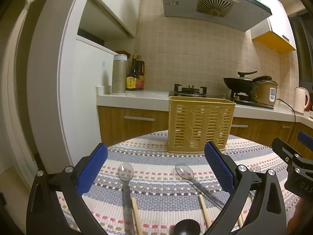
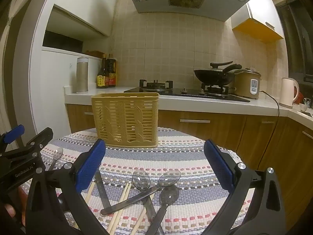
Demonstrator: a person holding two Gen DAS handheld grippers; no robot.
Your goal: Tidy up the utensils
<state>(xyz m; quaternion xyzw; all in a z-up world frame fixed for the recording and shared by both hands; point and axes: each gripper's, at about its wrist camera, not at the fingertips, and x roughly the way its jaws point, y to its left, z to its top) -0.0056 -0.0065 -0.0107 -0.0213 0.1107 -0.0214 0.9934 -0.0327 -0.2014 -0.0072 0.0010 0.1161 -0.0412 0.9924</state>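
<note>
Two handheld grippers hover side by side above a small table (image 1: 156,143) covered in a striped woven cloth, both tipped slightly downward. The left gripper (image 1: 156,168) and the right gripper (image 2: 154,166) each have their blue-padded jaws spread wide and hold nothing. A tan slotted basket (image 1: 199,123) stands upright at the table's far edge and looks empty through its slats. Clear plastic spoons (image 1: 125,171) lie apart near the left side, with wooden chopsticks (image 1: 136,213) beside them and a black spoon (image 1: 186,228) at the near edge. Toward the right side, three more clear spoons (image 2: 140,179) cross over one another and over the chopsticks in a loose pile. That pile is the likely trouble: closing on one spoon could drag or flick its neighbours off the table, and the thin, slick handles lying flat on the cloth may slip from the pads. Nothing is sorted yet.
</note>
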